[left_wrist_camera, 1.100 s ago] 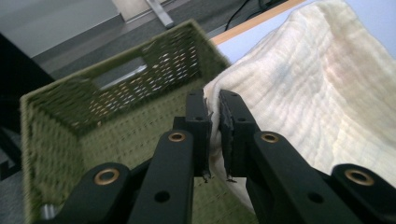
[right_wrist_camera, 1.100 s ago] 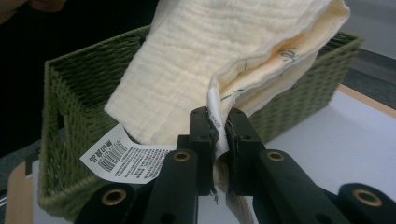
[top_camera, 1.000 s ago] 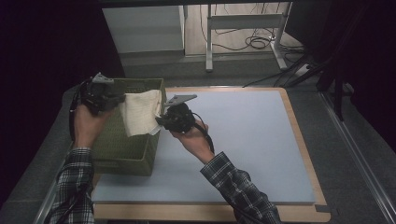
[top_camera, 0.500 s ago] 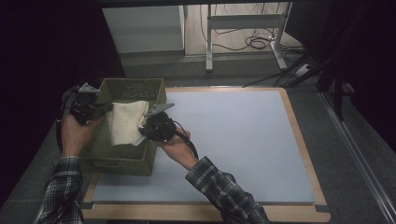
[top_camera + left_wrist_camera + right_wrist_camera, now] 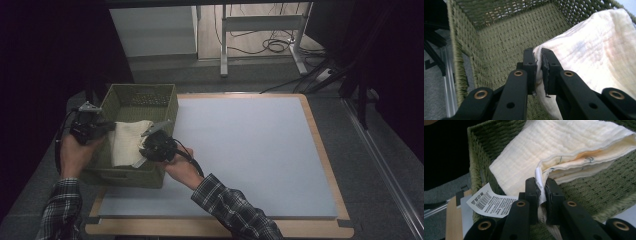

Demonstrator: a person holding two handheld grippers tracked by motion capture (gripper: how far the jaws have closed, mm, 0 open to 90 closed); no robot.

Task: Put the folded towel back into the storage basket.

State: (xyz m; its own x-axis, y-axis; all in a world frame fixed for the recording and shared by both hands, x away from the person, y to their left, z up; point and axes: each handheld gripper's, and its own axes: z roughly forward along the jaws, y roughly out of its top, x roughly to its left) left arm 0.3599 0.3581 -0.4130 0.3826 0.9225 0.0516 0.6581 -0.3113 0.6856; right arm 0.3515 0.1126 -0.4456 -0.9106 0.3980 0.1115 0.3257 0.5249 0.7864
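Folded cream towel (image 5: 129, 145) held over the green basket (image 5: 165, 102) at the desk's (image 5: 260, 150) left edge (label dangling). Left gripper (image 5: 102, 127) and right gripper (image 5: 145, 150): jaws pinched on opposite towel edges. Mostly done, by the look; lowering and release remaining.

The folded towel (image 5: 554, 145) is soft cream cotton cloth with a crinkled matt weave. The basket (image 5: 499, 37) is rough olive woven wicker. A paper label (image 5: 490, 201) looks smooth. The bench (image 5: 250, 145) has a matt pale top edged in wood.

Lab-like workroom, padded bench (image 5: 250, 150), dark curtains (image 5: 50, 45), floor cables (image 5: 260, 42), desk frame (image 5: 260, 22)
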